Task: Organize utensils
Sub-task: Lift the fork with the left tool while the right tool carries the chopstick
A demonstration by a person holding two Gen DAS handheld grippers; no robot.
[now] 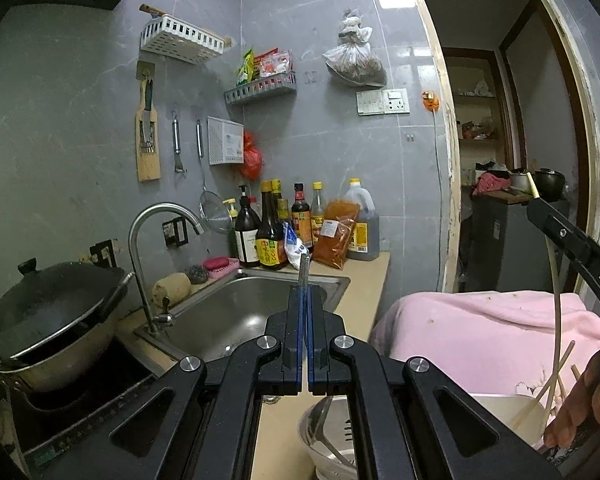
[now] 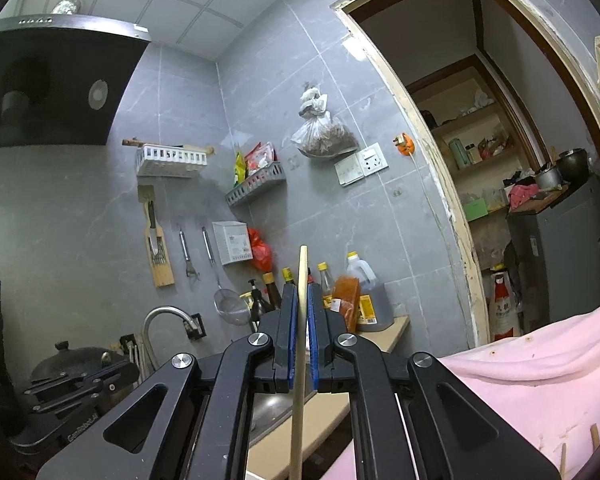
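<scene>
My left gripper (image 1: 304, 286) is shut on a thin metal utensil handle (image 1: 303, 268) that sticks up over the sink (image 1: 240, 312). Its lower part runs down toward a metal bowl (image 1: 328, 436) below the gripper. My right gripper (image 2: 303, 286) is shut on a pale wooden chopstick (image 2: 299, 360) held nearly upright. In the left wrist view the right gripper (image 1: 534, 196) shows at the far right with the chopstick tip (image 1: 531, 184) at its end. More chopsticks (image 1: 548, 388) lean in a cream container (image 1: 508, 420) at the lower right.
A lidded wok (image 1: 48, 320) sits on the stove at left. A faucet (image 1: 156, 240) arches over the sink. Sauce bottles (image 1: 284, 228) line the back of the counter. A white wall basket (image 1: 180, 38) hangs above. A pink cloth (image 1: 480, 336) covers something at right.
</scene>
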